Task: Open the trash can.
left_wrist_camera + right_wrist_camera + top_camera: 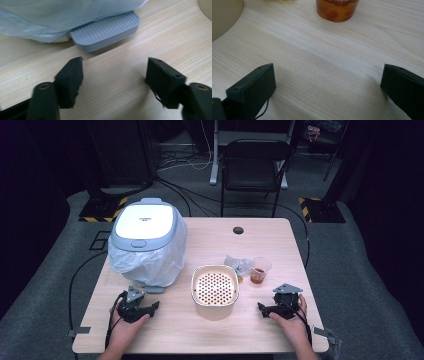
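At the far left corner of the light wooden tabletop stands a white-lidded grey pedal bin lined with a thin translucent plastic bag. Its ribbed grey foot pedal juts out low toward the near edge. The left gripper rests just in front of that pedal, fingers spread wide with bare wood between them. The bin looks light and hollow, so a hard push would likely slide it; pressing down on the flat ribbed pedal seems the safest way to work it. The bag is soft and slippery, a poor place to hold.

Midway along the near edge sits a cream plastic tub holding a perforated strainer insert, stiff and probably light; its rim offers the best pinch. Behind it to the right lies a crumpled clear wrapper, flimsy and easily crushed. Beside that, a small clear plastic cup of amber liquid with red pieces stands upright. It has thin walls and would spill easily, so a gentle grip low on the wall suits it. The right gripper rests near the right edge, pointing at the cup, fingers wide apart and holding nothing.
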Motion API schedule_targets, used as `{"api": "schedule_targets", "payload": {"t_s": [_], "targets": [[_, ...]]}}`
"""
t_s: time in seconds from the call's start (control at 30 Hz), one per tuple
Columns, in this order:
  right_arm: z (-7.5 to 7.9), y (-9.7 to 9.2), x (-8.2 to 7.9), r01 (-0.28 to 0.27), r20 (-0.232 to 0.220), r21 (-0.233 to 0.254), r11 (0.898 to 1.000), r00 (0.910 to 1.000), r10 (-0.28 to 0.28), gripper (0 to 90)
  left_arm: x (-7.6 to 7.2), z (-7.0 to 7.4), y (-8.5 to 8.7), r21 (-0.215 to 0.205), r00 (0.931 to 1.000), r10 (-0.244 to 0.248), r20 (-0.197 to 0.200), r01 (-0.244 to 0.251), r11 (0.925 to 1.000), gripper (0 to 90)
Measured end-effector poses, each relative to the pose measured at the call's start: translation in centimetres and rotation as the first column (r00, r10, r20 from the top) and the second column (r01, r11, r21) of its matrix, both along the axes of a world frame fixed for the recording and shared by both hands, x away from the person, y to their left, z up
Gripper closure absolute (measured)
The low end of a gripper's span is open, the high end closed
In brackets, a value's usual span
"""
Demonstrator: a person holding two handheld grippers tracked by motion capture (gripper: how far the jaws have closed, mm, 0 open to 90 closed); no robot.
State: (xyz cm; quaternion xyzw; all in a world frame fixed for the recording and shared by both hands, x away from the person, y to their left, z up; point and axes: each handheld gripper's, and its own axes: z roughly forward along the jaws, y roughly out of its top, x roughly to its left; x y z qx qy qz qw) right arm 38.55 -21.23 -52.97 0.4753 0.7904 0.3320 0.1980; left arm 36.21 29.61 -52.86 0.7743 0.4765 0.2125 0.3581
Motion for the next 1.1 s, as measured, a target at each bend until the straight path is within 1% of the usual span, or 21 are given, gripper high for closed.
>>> {"api": "schedule_targets", "payload": {"t_s": [0.03,0.07,0.1,0.13,0.17,0.2,0.27,0.3,0.37,0.4,0.43,0.57,0.6,0.63,0.83,0.93,0.97,1.0,1.03,1.07,1.1], "targets": [[0.0,0.0,0.0,0.0,0.0,0.0,1.0,1.0,0.0,0.0,-0.03,-0.07,0.02,-0.009,0.9998,0.017,0.014,-0.017,0.9998,34.4],[0.0,0.0,0.0,0.0,0.0,0.0,1.0,1.0,0.0,0.0,-0.09,0.0,0.16,-0.011,0.9999,0.013,0.002,-0.013,0.9999,37.4],[0.0,0.0,0.0,0.0,0.0,0.0,1.0,1.0,0.0,0.0,-0.09,0.0,0.16,-0.011,0.9999,0.013,0.002,-0.013,0.9999,39.1],[0.0,0.0,0.0,0.0,0.001,0.0,1.0,1.0,0.0,0.0,-0.1,0.0,0.26,-0.028,0.9998,0.022,-0.001,-0.022,0.9994,40.2],[0.0,0.0,0.0,0.0,0.001,0.0,1.0,1.0,0.0,0.0,-0.08,-0.1,0.23,-0.033,0.9994,0.033,0.013,-0.033,0.9989,40.6],[0.0,0.0,0.0,0.0,0.0,0.0,1.0,1.0,0.0,0.0,-0.06,-0.09,0.21,-0.038,0.9991,0.04,0.011,-0.04,0.9985,40.7],[0.0,0.0,0.0,0.0,0.0,0.0,1.0,1.0,0.0,0.0,-0.03,-0.08,0.19,-0.031,0.9987,0.048,0.018,-0.048,0.9984,40.7],[0.0,0.0,0.0,0.0,0.001,0.0,1.0,1.0,0.0,0.0,-0.08,-0.01,0.13,-0.026,0.9991,0.043,0.004,-0.043,0.9987,40.7],[0.0,0.0,0.0,0.0,0.0,0.0,1.0,1.0,0.0,0.0,-0.15,-0.03,-0.1,-0.021,0.9986,0.053,0.004,-0.053,0.9984,40.7],[0.0,0.0,0.0,0.0,0.001,0.0,1.0,1.0,0.0,0.0,-0.14,-0.08,-0.12,-0.01,0.9984,0.054,0.014,-0.054,0.9985,40.7],[0.0,0.0,0.0,0.0,0.0,0.0,1.0,1.0,0.0,0.0,-0.14,-0.07,-0.12,-0.011,0.9984,0.054,0.012,-0.054,0.9985,40.7],[0.0,0.0,0.0,0.0,0.0,0.0,1.0,1.0,0.0,0.0,-0.14,-0.07,-0.06,-0.007,0.9987,0.049,0.014,-0.049,0.9988,41.4],[0.0,0.0,0.0,0.0,0.001,0.0,1.0,1.0,0.0,0.0,-0.14,-0.09,-0.07,-0.016,0.9986,0.05,0.016,-0.05,0.9986,41.7],[0.0,0.0,0.0,0.0,0.001,0.0,1.0,1.0,0.0,0.0,-0.12,-0.01,0.1,-0.014,0.9992,0.038,0.007,-0.038,0.9992,42.4],[-0.01,0.0,0.0,0.001,0.001,0.0,1.0,1.0,-0.001,0.0,-0.12,-0.03,0.14,-0.015,0.9993,0.036,0.007,-0.036,0.9992,43.2],[-0.01,0.01,0.0,0.001,0.002,0.001,1.0,1.0,-0.001,0.0,-0.13,-0.04,0.12,-0.015,0.9993,0.037,0.009,-0.036,0.9992,43.2],[-0.01,0.0,0.0,0.001,0.001,0.0,1.0,1.0,-0.001,0.0,-0.07,-0.02,0.18,-0.006,0.9992,0.034,0.019,-0.034,0.9994,43.2],[-0.01,0.0,0.0,0.0,0.001,0.0,1.0,1.0,0.0,0.0,-0.14,-0.02,0.13,-0.013,0.9994,0.034,0.007,-0.034,0.9993,43.3],[-0.01,0.0,0.0,0.0,0.001,0.0,1.0,1.0,0.0,0.0,-0.14,-0.02,0.13,-0.013,0.9994,0.034,0.007,-0.034,0.9993,43.3],[-0.01,0.0,0.0,0.001,0.001,0.0,1.0,1.0,-0.001,0.0,-0.03,0.01,0.21,-0.002,0.9998,0.01,0.018,-0.01,0.9999,43.6],[0.0,0.0,0.0,0.0,0.001,0.0,1.0,1.0,0.0,0.0,-0.01,0.0,0.21,-0.008,0.9998,0.002,0.021,-0.002,1.0,45.6]]}}
